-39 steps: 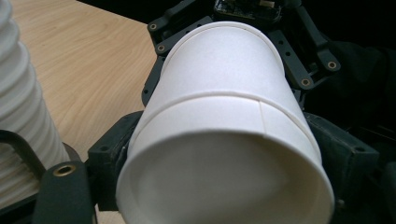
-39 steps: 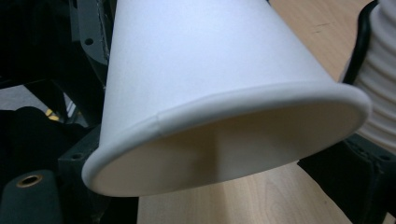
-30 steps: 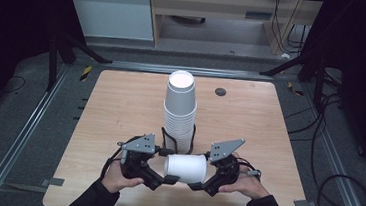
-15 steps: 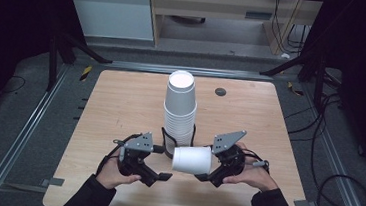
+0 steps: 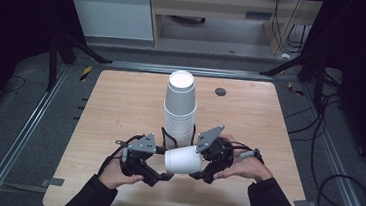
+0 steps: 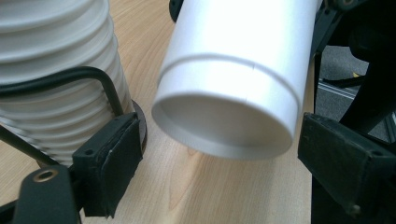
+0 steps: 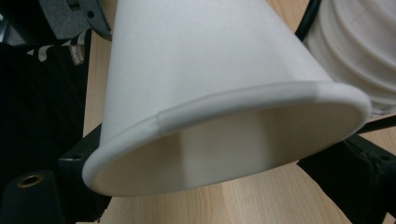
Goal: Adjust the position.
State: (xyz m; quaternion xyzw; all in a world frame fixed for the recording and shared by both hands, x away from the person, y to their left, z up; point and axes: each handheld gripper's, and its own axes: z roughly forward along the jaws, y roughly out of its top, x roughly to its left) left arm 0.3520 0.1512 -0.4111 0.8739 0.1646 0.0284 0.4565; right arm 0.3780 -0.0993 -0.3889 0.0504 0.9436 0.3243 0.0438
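One light wooden table (image 5: 121, 102) (black disc (image 5: 220, 92) inset) over grey floor (image 5: 19, 119).

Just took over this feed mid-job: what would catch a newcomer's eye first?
A tall stack of white cups stands in a black wire holder at mid-table. Just in front of it, a single cup lies sideways above the wood, its rim between the jaws of the right gripper, its base facing the open left gripper.

Light wooden table (image 5: 121, 102) sits on grey floor (image 5: 24, 119), metal rails (image 5: 34, 115) alongside, pale cabinets (image 5: 111, 6) behind, dark surroundings.
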